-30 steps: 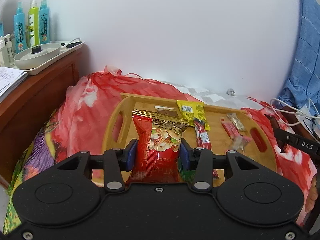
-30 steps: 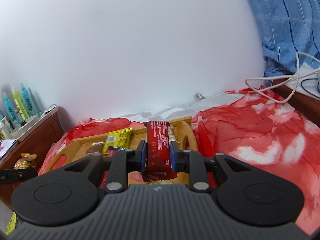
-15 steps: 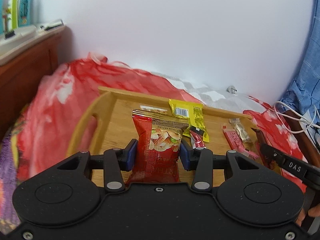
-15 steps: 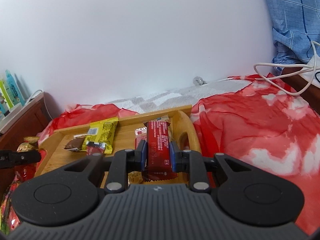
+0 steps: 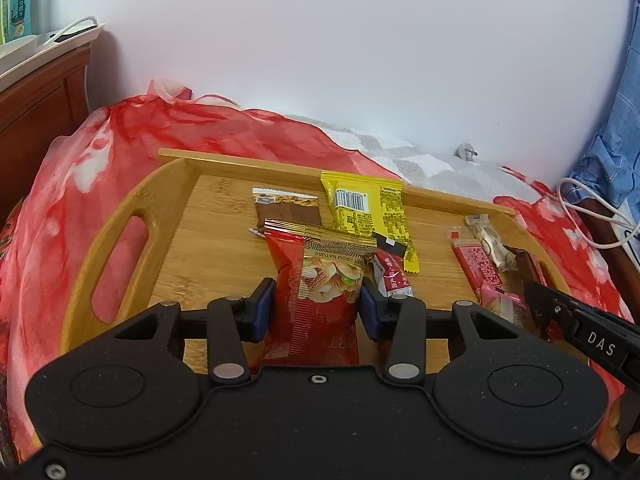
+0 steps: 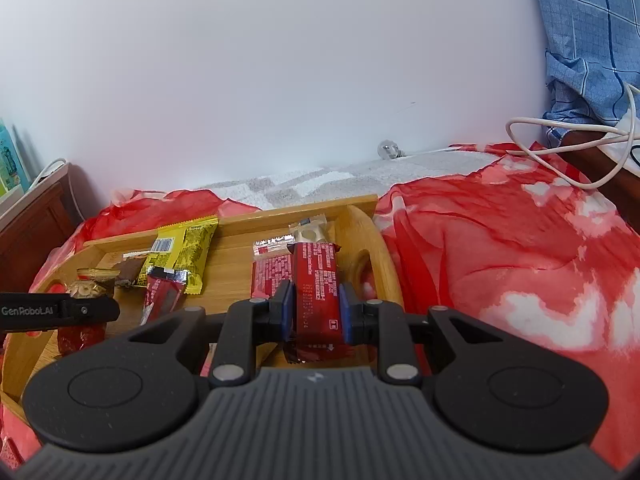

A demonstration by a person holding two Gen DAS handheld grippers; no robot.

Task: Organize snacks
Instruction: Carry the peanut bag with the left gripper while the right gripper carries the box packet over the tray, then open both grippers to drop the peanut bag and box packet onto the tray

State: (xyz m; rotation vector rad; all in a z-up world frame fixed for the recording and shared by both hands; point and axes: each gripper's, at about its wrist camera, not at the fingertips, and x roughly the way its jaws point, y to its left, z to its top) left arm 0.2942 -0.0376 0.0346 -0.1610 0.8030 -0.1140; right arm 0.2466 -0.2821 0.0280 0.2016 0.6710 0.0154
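Observation:
A wooden tray (image 5: 160, 204) lies on a red cloth. My left gripper (image 5: 318, 308) is shut on a red and gold nut pouch (image 5: 320, 276), held low over the tray's middle. My right gripper (image 6: 315, 308) is shut on a dark red snack bar (image 6: 318, 280), held over the tray's (image 6: 384, 256) right end. On the tray lie a yellow packet (image 5: 368, 208), a brown bar (image 5: 286, 210), a small red packet (image 5: 394, 276), a red bar (image 5: 478, 266) and a pale nougat bar (image 5: 490, 240). In the right wrist view my left gripper (image 6: 76, 310) shows at the left.
A wooden cabinet (image 5: 36, 92) with a white tray and bottles stands at the left. A white cable (image 6: 568, 136) and blue checked cloth (image 6: 588, 36) are at the right. A white wall rises behind the bed. The red cloth (image 6: 500, 248) spreads right of the tray.
Both grippers have moved forward and down toward the tray with their snacks held. The tray looks larger and closer in both views.

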